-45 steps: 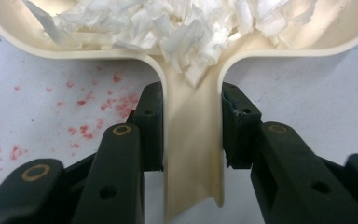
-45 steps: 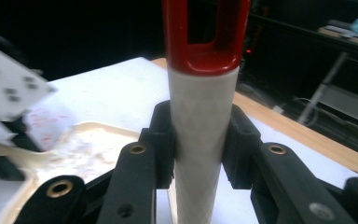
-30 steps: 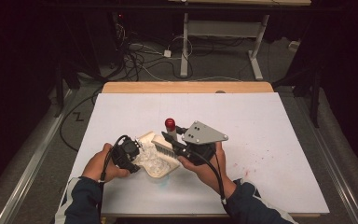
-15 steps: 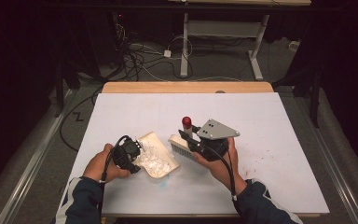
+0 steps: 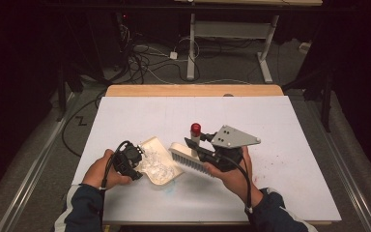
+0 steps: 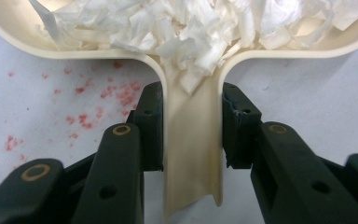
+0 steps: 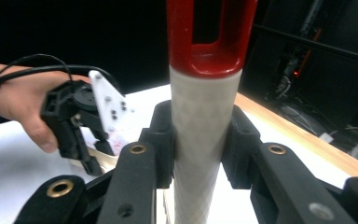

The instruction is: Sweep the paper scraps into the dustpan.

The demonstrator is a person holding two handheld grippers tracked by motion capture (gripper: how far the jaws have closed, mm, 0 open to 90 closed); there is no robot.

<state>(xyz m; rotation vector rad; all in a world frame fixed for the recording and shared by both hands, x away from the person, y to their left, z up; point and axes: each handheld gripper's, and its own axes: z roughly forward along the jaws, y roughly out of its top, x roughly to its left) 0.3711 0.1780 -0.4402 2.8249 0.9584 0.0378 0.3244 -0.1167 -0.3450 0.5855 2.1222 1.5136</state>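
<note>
**Dustpan and brush held over the white table**

A white table (image 5: pixel 290 145) is seen from the high view, with faint red specks scattered on its surface. Near its front edge a cream dustpan (image 5: pixel 160 162) is laid flat, and its tray is filled with shredded white paper (image 6: pixel 182 32). The dustpan's handle is clamped between the pads of the left gripper (image 6: pixel 192 128), which is held low at the tray's left side. Just to the right of the dustpan, a brush (image 5: pixel 188 158) is held tilted, its bristles turned toward the table and its head close to the tray's right edge. The brush's white handle with a red end (image 7: pixel 208 37) is gripped firmly from both sides by the right gripper (image 7: pixel 199 140), whose jaws are closed on it.
</note>
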